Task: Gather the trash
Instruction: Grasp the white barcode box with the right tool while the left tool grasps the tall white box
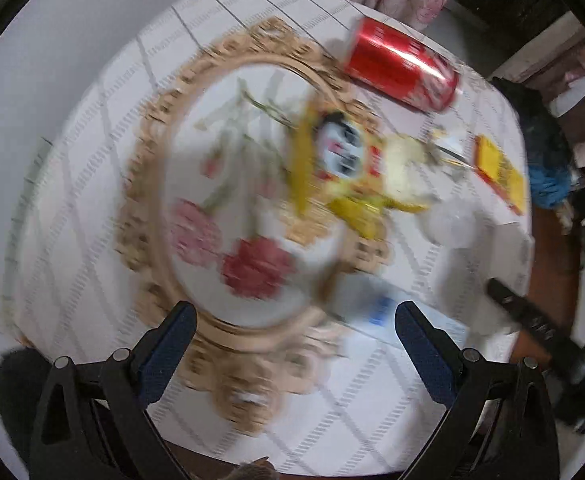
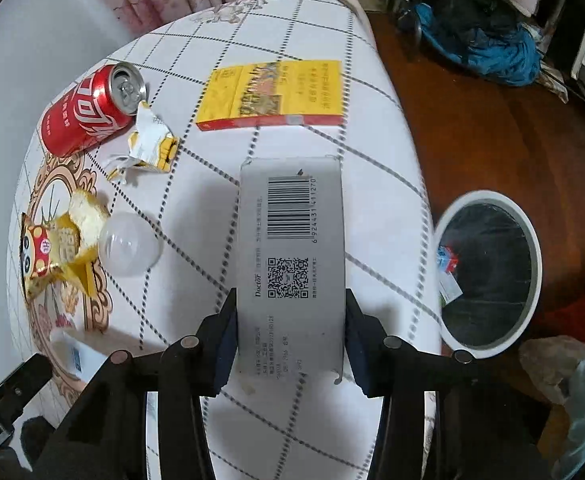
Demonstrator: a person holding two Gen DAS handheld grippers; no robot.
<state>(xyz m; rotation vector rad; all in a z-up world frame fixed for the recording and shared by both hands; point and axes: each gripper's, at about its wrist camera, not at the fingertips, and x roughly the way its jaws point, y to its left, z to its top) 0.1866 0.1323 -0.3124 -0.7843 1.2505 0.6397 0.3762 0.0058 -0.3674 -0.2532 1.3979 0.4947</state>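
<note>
On the white checked-cloth desk [image 2: 292, 40], one red aluminium cola can [image 2: 88, 110] is lying on its side, with one flat yellow-and-red carton [image 2: 272, 94], one clear plastic dome [image 2: 130, 244] and two torn yellow wrappers [image 2: 150, 144] [image 2: 58, 252] resting around it. The right claw [image 2: 292, 320] is clamping one grey barcoded cardboard box [image 2: 292, 248] above the desk edge, beside one white-rimmed round bin [image 2: 488, 276] standing on the floor. The left claw [image 1: 294, 330] is hovering wide apart and empty over the floral gold-framed print [image 1: 228, 184].
</note>
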